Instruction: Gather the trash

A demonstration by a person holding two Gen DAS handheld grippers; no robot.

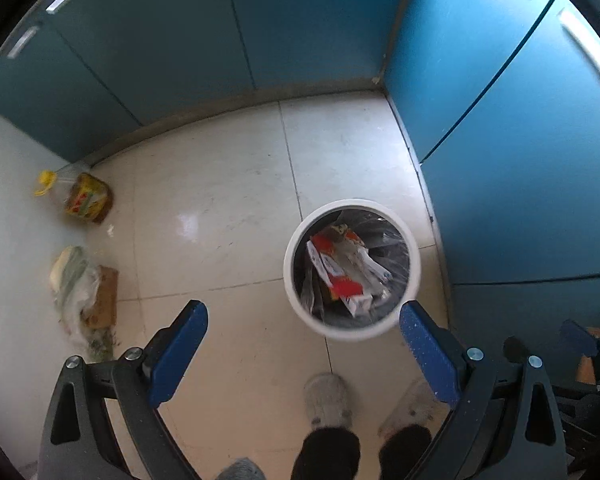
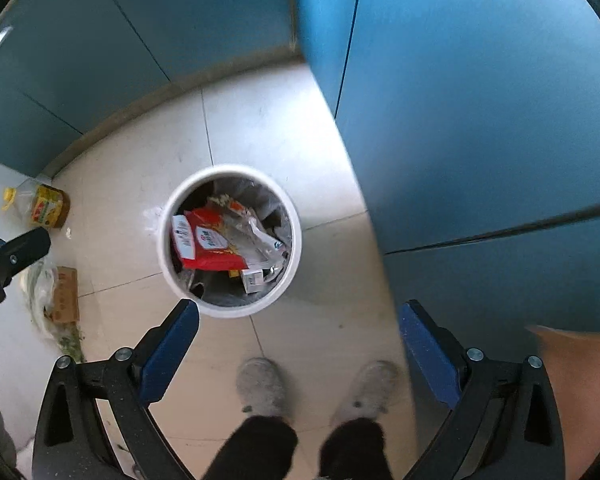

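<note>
Blue cabinet doors (image 1: 520, 168) are enclosing the corner on two sides, and a pale tiled floor (image 1: 220, 208) is spreading beneath both cameras. A round white trash bin (image 1: 414, 264) is standing on the floor near the right-hand cabinets, directly below the grippers, and it is holding the trash: red-and-white packaging (image 1: 336, 268) and crumpled clear wrappers on a dark liner. The left gripper (image 1: 304, 340) is pointing straight down with its blue-padded jaws standing wide apart and nothing between them. The right gripper (image 2: 300, 344) is doing the same, jaws wide apart and empty. The person's grey shoes (image 2: 260, 384) are showing just in front of the bin. Along the left wall, a plastic bag on a cardboard box (image 1: 104, 300) and a yellow-capped oil bottle (image 1: 84, 196) are lying well apart from the bin.
</note>
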